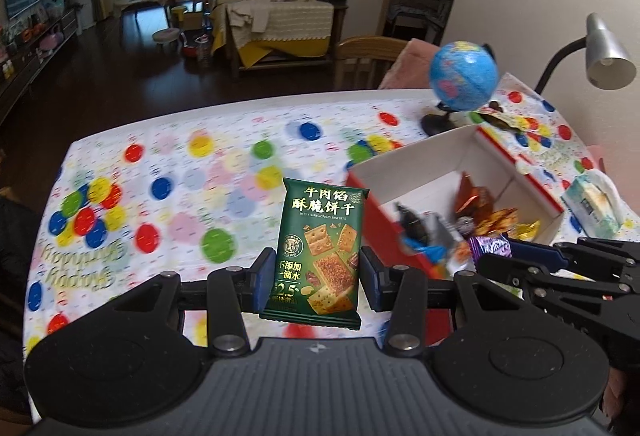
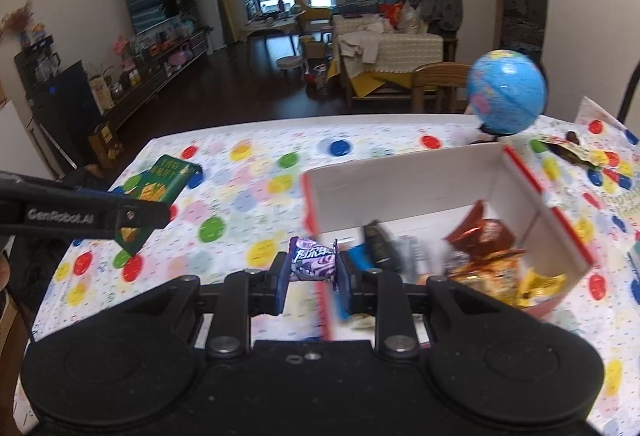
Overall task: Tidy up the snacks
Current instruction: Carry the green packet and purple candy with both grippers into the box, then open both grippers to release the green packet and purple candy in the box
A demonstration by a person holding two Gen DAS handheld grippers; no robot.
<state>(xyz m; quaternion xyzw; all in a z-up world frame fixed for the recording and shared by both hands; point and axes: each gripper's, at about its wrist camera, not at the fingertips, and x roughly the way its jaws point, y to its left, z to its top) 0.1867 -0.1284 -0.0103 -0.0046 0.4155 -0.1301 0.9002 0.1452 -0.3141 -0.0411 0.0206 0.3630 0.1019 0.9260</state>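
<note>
Left gripper point(image 1: 318, 274): jaws clamped on a green biscuit packet point(image 1: 322, 248), one blue pad on each long edge. Packet upright, printed face toward the left wrist camera, held above the worktop point(image 1: 168, 164) and just left of the box point(image 1: 436, 156). In the right wrist view the same packet point(image 2: 160, 188) shows tilted, up off the dotted cloth, well left of the box point(image 2: 400, 172).

Right gripper point(image 2: 312, 272): jaws clamped on a small purple candy wrapper point(image 2: 313, 261), pads on its two twisted ends. Candy sits just at the near left corner of the box, over the red-edged wall. From the left wrist view the purple candy point(image 1: 490, 246) appears beside the near edge of the box, with the right gripper's black linkage coming in from the right.

Box: white inside, red outside, open top, resting on the worktop. Inside it: an orange-brown foil snack point(image 2: 482, 232) toward the right wall, yellow wrapped sweets point(image 2: 538, 282) in the near right corner, a dark packet point(image 2: 380, 244) and a blue-wrapped piece near the near left side. Contents partly motion-blurred; exact count not readable.

Beyond the box: a blue globe point(image 1: 464, 76) on a black stand. Right of the box: a tissue pack point(image 1: 596, 204) and a grey desk lamp point(image 1: 608, 52). Behind the box's far right corner: a dark opened wrapper point(image 2: 568, 152) lying on the cloth.
</note>
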